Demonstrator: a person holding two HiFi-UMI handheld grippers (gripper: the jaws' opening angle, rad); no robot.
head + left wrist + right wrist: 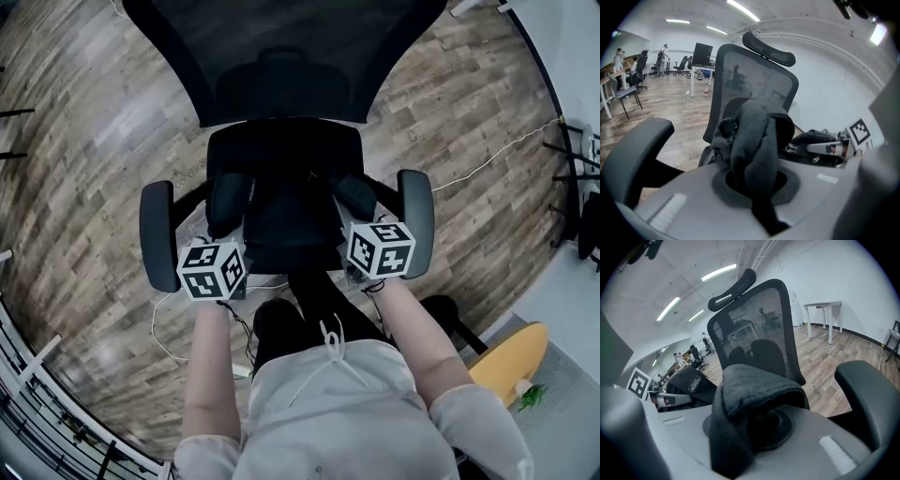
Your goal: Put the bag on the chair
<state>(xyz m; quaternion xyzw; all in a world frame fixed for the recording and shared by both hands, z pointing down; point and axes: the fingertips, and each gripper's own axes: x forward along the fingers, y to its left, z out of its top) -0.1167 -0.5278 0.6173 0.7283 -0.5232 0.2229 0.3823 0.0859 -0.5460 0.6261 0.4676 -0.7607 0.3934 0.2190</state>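
From above, the bag [286, 202] hangs between the left gripper [225, 246] and the right gripper [364, 234]. It is directly over the middle of the chair [281, 56], with an armrest [157, 234] outside each hand. Its body lies ahead of and below both claws, and neither hand is nearer. I cannot tell whether its underside touches the chair.

In the left gripper view the jaws are pressed together on a bunched dark strap [754, 140], with the backrest [754, 79] upright just beyond.

In the right gripper view the jaws pinch the other padded strap [750, 385], which folds over them, and the same backrest stands ahead.

To my eye, what remains is a straight drop and then letting go.
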